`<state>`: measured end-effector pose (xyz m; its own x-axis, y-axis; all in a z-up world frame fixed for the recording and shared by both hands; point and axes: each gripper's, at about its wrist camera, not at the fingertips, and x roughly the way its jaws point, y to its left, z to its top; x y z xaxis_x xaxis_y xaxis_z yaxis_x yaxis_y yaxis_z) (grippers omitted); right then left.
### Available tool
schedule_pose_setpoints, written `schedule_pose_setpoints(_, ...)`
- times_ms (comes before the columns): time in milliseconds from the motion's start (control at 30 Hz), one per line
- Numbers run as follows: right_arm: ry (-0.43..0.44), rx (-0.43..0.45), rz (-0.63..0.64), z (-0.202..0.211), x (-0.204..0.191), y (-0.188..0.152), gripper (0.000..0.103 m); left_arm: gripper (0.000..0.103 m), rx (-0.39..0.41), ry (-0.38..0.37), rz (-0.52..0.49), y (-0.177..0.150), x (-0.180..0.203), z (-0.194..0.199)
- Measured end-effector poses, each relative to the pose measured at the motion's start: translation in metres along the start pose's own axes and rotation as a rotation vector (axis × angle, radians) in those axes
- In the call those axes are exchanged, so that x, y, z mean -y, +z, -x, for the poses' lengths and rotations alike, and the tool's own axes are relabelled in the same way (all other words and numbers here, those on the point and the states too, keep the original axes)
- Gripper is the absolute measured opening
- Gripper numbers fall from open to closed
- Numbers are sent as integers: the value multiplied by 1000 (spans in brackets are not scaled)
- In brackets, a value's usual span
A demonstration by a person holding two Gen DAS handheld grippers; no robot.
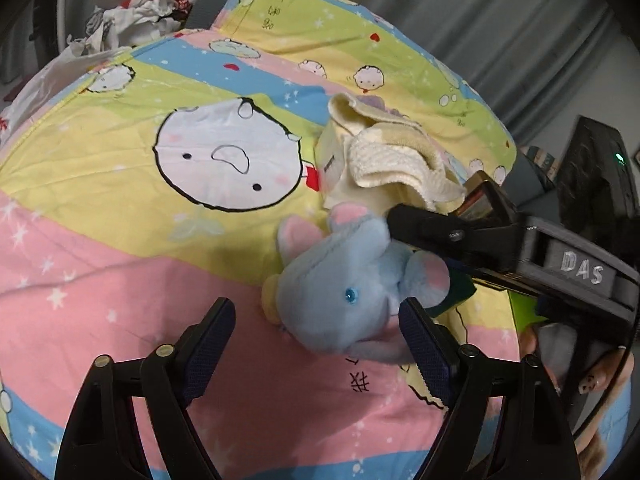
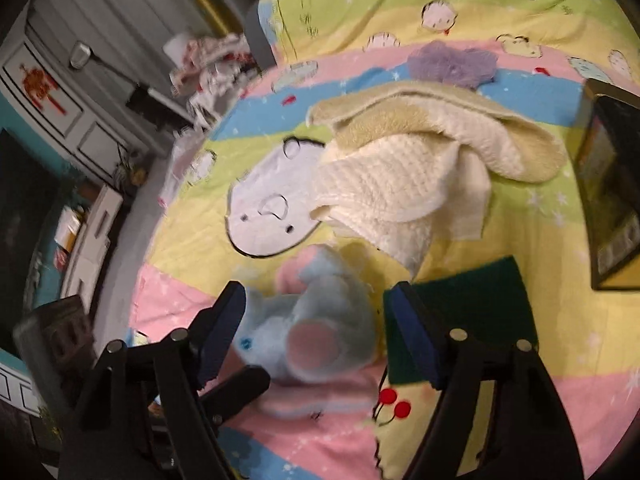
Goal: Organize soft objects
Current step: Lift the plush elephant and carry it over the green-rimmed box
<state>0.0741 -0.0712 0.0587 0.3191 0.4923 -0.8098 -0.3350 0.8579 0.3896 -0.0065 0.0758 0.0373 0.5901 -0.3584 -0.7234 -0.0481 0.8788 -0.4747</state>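
Observation:
A blue plush elephant with pink ears lies on the striped cartoon bedsheet. My left gripper is open, its fingers on either side of the elephant's lower part. My right gripper is open too and straddles the elephant; in the left wrist view its fingers reach in from the right against the toy's top. A cream towel lies crumpled beyond the elephant, also in the left wrist view. A purple fluffy thing lies farther back.
A dark green flat pad lies right of the elephant. A dark framed box stands at the bed's right side. A pile of clothes sits beyond the bed's far corner. Grey cabinets stand to the left.

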Motion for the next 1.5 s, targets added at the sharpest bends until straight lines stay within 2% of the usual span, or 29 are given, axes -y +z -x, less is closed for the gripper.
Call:
schedule_pose_setpoints(33,22,-18,1,-5,1,-1,75,67,-8,-5,-3,0,0,-3)
schedule_pose_setpoints(100,72,-56,-3,-13,6,-3,75,63,-29,-23,-1,-1,0,-11)
schedule_pose_setpoints(167,112,-86,0,-23,8,-5,77,63,-8,-10,-7,0,2,-12)
schedule_pose_setpoints(333,98,-44,20,-23,5,-10,73,62,16,5,-19,1,7,-11)
schedule_pose_setpoints(433,98,-13,58,-14,-3,-12,71,62,49,52,-51,0,16,-3)
schedule_pose_setpoints(533,105,48,89,7,-12,-13,71,62,100,75,-87,2,27,12)
schedule_pose_setpoints(800,112,249,96,81,-12,-15,71,62,241,44,-215,9,84,54)
schedule_pose_setpoints(967,95,356,51,127,10,-20,71,62,281,4,-310,11,131,59)
schedule_pose_setpoints(1200,28,511,-70,189,66,-32,71,62,315,-79,-429,7,206,45)
schedule_pose_setpoints(1500,-89,650,-235,243,146,-57,71,62,278,-196,-570,-5,296,-2)
